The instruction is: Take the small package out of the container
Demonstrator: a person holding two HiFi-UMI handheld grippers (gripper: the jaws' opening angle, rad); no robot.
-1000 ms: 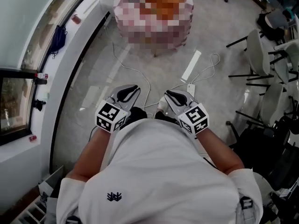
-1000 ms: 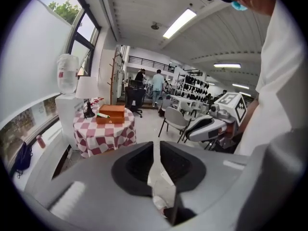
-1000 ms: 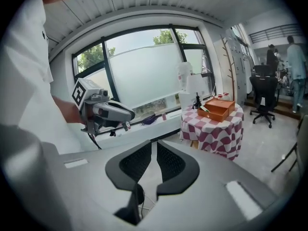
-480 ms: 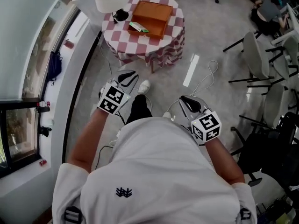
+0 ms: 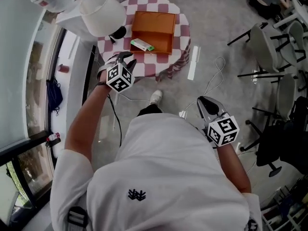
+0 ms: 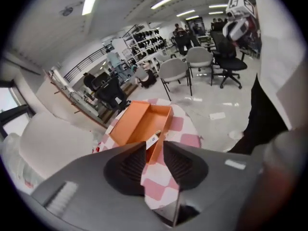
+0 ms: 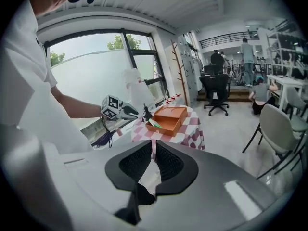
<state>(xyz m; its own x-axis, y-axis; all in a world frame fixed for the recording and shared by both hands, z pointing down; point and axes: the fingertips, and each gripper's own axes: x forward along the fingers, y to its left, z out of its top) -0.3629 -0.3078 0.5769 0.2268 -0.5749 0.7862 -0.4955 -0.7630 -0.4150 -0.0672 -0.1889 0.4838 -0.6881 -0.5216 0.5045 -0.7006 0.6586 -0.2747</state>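
An open orange box (image 5: pixel 153 30) stands on a round table with a red-and-white checked cloth (image 5: pixel 180 37). A small white-and-green package (image 5: pixel 142 44) lies in the box at its near-left edge. My left gripper (image 5: pixel 126 59) hovers at the table's near-left edge, short of the box. Its jaws are opening and nothing is between them. In the left gripper view the package (image 6: pixel 153 139) and box (image 6: pixel 139 124) show beyond the left gripper (image 6: pixel 155 146). My right gripper (image 5: pixel 208 105) hangs low at the right, far from the table. It is shut and empty, with only a slit between the pads (image 7: pixel 139 160).
A white lampshade (image 5: pixel 101 11) and a small black object (image 5: pixel 118 32) sit at the table's left side. White cables (image 5: pixel 211 76) trail on the floor. Chairs (image 5: pixel 269 47) crowd the right. A window ledge (image 5: pixel 72 47) runs along the left.
The table has come closer in the head view. My left gripper has reached forward to the table's near edge and its jaws have spread. The right gripper has dropped back to the right.
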